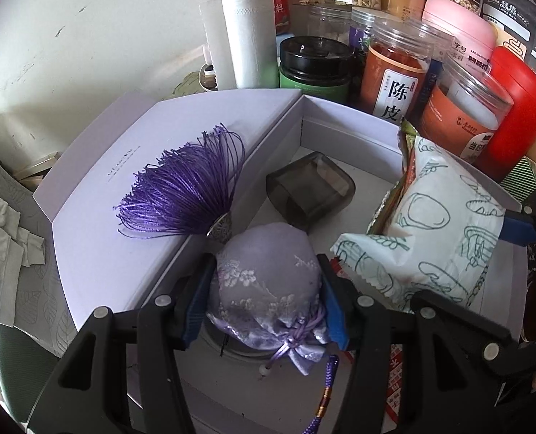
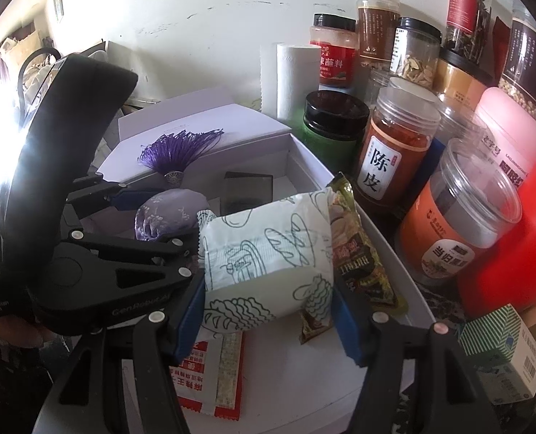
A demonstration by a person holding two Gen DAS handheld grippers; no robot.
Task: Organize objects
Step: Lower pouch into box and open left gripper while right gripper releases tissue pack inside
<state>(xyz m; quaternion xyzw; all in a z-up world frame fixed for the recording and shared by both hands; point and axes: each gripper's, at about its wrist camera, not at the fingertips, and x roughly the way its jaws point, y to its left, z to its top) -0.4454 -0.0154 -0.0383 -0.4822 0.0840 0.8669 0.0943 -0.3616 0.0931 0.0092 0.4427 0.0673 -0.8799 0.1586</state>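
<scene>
The sachet [image 1: 268,289] was pale lilac with a silvery flower pattern, and its tassel [image 1: 188,195] was deep purple. The box [image 1: 98,238] was a very light lavender. The snack packet [image 2: 268,249] was white with green line drawings. A small case [image 1: 311,195] was smoky grey and see-through. The gripper pads [image 1: 334,311] were blue on black arms. One jar [image 2: 394,159] showed orange-red contents under a white label.
</scene>
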